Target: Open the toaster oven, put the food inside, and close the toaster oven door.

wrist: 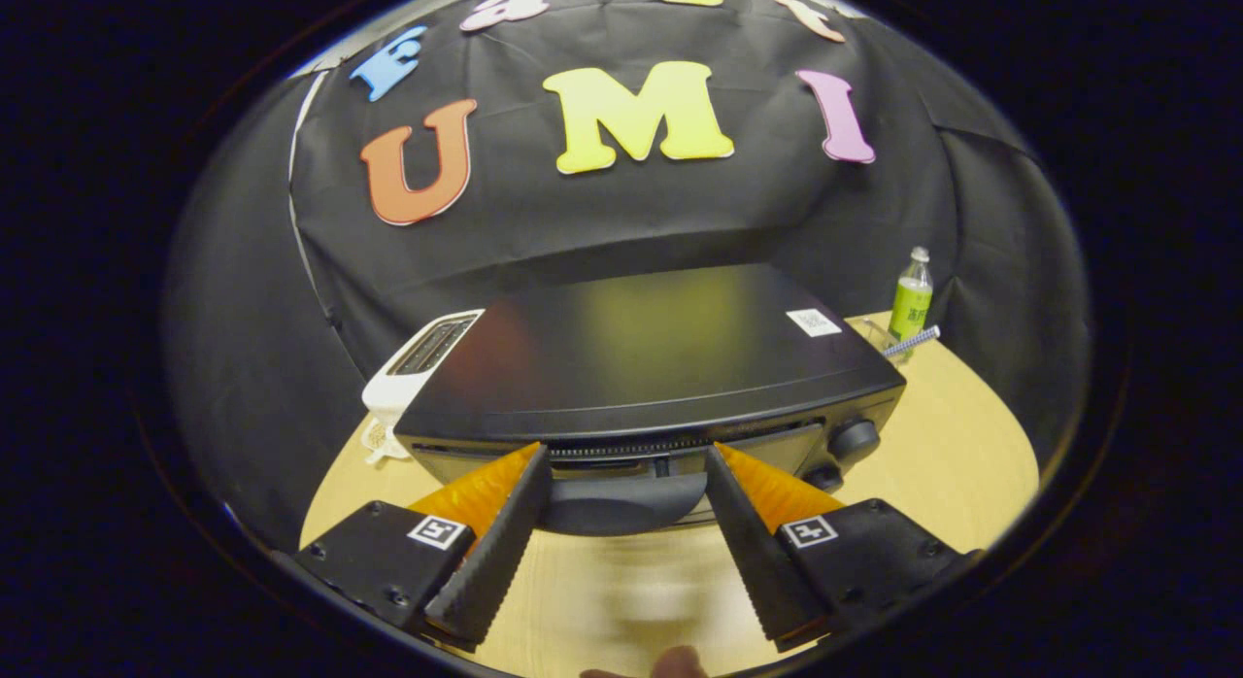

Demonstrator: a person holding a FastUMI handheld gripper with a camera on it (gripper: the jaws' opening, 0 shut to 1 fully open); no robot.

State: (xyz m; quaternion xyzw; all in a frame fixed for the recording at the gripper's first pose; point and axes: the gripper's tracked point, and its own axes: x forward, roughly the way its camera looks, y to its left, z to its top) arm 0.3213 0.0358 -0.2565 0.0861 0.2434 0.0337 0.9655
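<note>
approaching the toaster oven (641, 353) on the counter (961, 445), the gripper (626, 498) is holding its fingers apart astride the stiff door handle (621, 503); likely the best grasping point, probably smooth.

Staged recording booth, not a real kitchen: black cloth wall (621, 221) wraps all the way round behind a light wooden table (971, 445), draped and creased, with a seam running down its left side. Props are household kitchen gear set out on that table: black toaster oven (660, 357) front and centre, white slot toaster (418, 367) just beside it on the left, green drink bottle (911, 297) near the far right corner. Printed square marker tags on the hand-held gripper (626, 484), whose fingers stand apart by the oven's door handle, point to a data-collection setup.
</note>
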